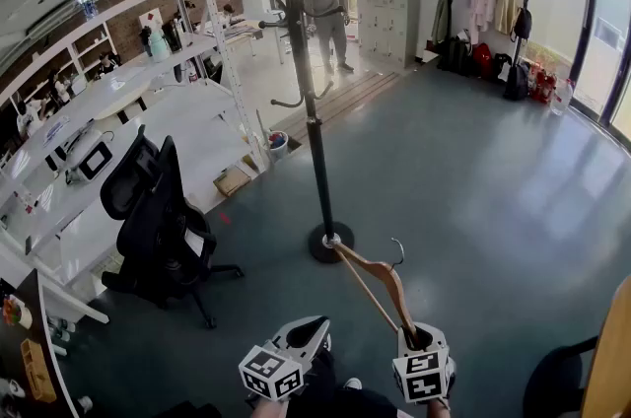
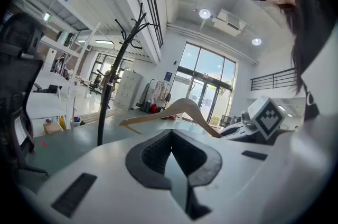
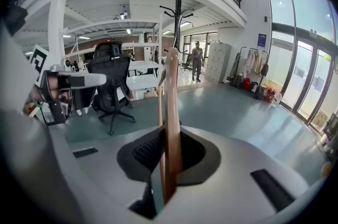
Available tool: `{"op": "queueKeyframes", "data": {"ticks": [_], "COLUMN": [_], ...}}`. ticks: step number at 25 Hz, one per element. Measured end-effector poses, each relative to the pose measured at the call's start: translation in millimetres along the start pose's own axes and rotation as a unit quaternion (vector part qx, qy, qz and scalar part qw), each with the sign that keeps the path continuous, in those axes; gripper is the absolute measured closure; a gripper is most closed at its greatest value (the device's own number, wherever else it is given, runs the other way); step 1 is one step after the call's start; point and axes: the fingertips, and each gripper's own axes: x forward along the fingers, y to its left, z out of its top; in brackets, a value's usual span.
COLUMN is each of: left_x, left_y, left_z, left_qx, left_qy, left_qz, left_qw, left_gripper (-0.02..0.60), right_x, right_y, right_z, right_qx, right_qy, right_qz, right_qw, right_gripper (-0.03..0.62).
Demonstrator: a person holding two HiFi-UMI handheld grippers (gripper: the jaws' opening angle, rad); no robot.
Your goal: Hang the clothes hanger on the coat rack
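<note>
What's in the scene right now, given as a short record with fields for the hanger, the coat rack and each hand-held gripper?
Hanger: light brown wooden clothes hanger with metal hook, not on the rack
Right hand-held gripper: shut on one end of the hanger
Left hand-held gripper: empty, jaws together
Coat rack: tall black metal coat rack, standing on the floor ahead, visible hooks bare

The white plastic left gripper (image 1: pixel 317 322) and right gripper (image 1: pixel 424 339) have black ribbed pads (image 2: pixel 154 154) ahead of each black-and-white marker cube (image 1: pixel 271 374), with seemingly dark clothing (image 1: pixel 345 402) beside it.
</note>
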Motion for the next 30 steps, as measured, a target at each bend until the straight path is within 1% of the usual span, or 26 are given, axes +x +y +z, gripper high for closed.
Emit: {"op": "queueKeyframes", "data": {"ticks": [4, 8, 12, 16, 19, 23, 28, 30], "left_x": [19, 41, 66, 89, 105, 129, 153, 161], "left_y": [16, 38, 78, 126, 155, 185, 211, 220], "left_z": [8, 20, 43, 75, 100, 120, 135, 139], "left_qx": [0.004, 0.007, 0.016, 0.025, 0.027, 0.033, 0.048, 0.047], "left_qy": [0.000, 0.004, 0.004, -0.002, -0.009, -0.010, -0.001, 0.001], "left_qz": [-0.008, -0.020, -0.026, -0.031, -0.036, -0.053, -0.084, -0.091], "left_qw": [1.0000, 0.9998, 0.9995, 0.9992, 0.9989, 0.9980, 0.9953, 0.9948], "left_gripper": [0.581, 0.581, 0.581, 0.580, 0.581, 0.581, 0.581, 0.581], "right_x": [19, 43, 75, 114, 135, 161, 184, 192], "right_y": [-6, -15, -22, -27, -32, -36, -42, -48], "right_z": [11, 34, 69, 106, 135, 163, 185, 192], "right_qx": [-0.005, 0.009, 0.018, 0.019, 0.030, 0.041, 0.062, 0.070], "right_qy": [0.006, 0.004, -0.001, 0.000, -0.004, -0.005, -0.001, 0.001], "right_qz": [0.000, -0.012, -0.017, -0.032, -0.042, -0.052, -0.070, -0.080], "right_qw": [1.000, 1.000, 1.000, 0.999, 0.999, 0.998, 0.996, 0.994], "right_gripper": [0.539, 0.539, 0.539, 0.539, 0.539, 0.539, 0.539, 0.539]}}
